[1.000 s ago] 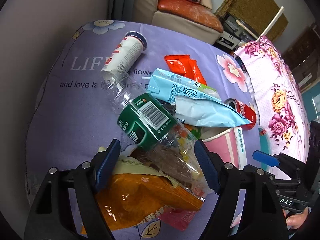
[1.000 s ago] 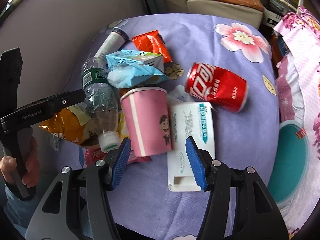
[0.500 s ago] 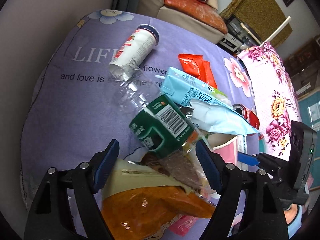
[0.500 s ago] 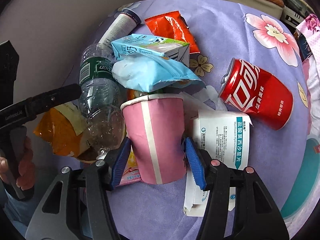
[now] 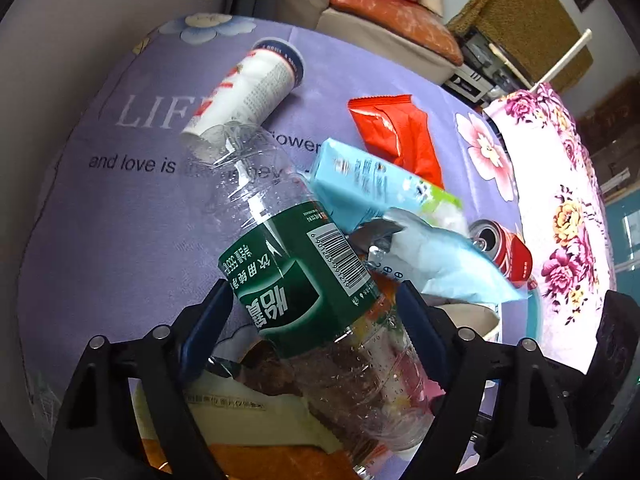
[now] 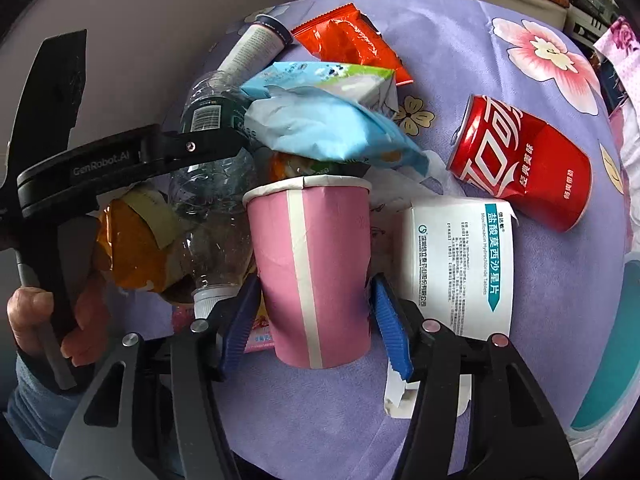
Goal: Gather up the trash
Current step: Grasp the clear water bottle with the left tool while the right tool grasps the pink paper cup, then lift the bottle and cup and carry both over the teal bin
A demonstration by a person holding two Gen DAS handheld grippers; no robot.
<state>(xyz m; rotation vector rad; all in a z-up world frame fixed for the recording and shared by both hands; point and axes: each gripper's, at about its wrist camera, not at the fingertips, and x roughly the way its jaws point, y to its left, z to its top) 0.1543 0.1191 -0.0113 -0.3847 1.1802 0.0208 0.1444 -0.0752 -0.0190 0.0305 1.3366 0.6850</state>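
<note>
A clear plastic bottle with a green label [image 5: 304, 276] lies between the fingers of my left gripper [image 5: 316, 320], which closes on it; it also shows in the right wrist view [image 6: 216, 196]. A pink paper cup [image 6: 312, 264] lies on its side between the fingers of my right gripper [image 6: 316, 320], whose pads press its walls. Around them lie a red cola can [image 6: 524, 168], a white medicine box [image 6: 460, 264], a light blue carton [image 5: 372, 188], a pale blue wrapper [image 6: 328, 128], a red wrapper [image 5: 396, 132], a white tube [image 5: 248, 88] and an orange bag [image 6: 132, 248].
The trash lies on a purple flowered tablecloth [image 5: 100, 220]. A teal bin rim [image 6: 612, 360] is at the right. A sofa [image 5: 384, 4] stands beyond the table, and a pink flowered cloth [image 5: 560, 184] is on the right.
Both grippers moved forward into the pile. The left fingers closed in around the green-label bottle. The right fingers closed in on the pink cup.
</note>
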